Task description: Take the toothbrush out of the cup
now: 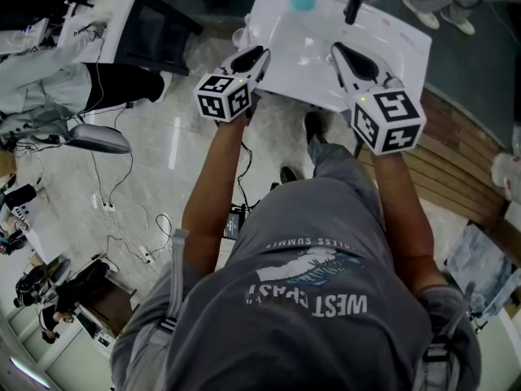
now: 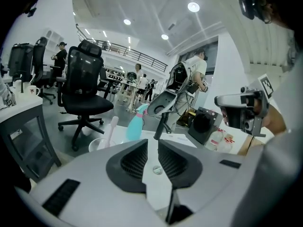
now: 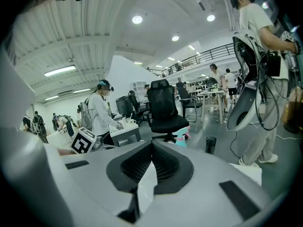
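Glossy floor, black office chair, ceiling lights.

Toothbrush: slim, pale pinkish-white.
Toothbrush pose: stands in the cup, near upright, with the top leaning slightly right. The upper length rises well above the rim.
Cup: round, translucent, upright with the mouth up. Only the rim and upper wall are in view.
Contact: the toothbrush's lower end is inside the cup.
Location: cup on the left edge of the white washbasin.

Grey T-shirt: "WEST COAST", perhaps "ENDLESS SUMMER"
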The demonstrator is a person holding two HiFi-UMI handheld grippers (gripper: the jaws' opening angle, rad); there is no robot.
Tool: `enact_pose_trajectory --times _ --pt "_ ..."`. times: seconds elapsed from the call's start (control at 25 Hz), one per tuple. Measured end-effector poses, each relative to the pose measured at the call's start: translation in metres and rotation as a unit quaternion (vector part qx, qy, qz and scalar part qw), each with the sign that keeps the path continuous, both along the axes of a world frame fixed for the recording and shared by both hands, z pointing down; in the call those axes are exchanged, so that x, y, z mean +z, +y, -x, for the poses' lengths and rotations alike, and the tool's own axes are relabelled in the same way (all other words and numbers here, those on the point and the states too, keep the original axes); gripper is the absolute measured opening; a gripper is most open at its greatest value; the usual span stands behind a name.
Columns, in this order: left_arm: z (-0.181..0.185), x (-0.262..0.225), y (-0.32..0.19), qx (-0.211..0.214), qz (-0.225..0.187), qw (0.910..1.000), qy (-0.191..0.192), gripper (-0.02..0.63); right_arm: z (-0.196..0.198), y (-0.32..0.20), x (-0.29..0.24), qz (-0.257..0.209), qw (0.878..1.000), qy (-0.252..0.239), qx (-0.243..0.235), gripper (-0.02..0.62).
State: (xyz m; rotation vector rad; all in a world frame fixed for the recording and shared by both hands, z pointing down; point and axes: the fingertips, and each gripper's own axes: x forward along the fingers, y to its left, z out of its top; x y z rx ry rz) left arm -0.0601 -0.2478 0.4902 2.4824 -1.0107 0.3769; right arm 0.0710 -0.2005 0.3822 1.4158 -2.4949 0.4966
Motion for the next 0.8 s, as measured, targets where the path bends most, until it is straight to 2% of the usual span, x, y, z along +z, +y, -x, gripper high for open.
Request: enact_pose_trajectory --times 0.8 --pt "0.026 -0.014 -0.024 -0.018 -0.018 0.9997 0.001 0.054 0.009 -0.007 0.004 0.006 1.0 0.006 -0.004 0.012"
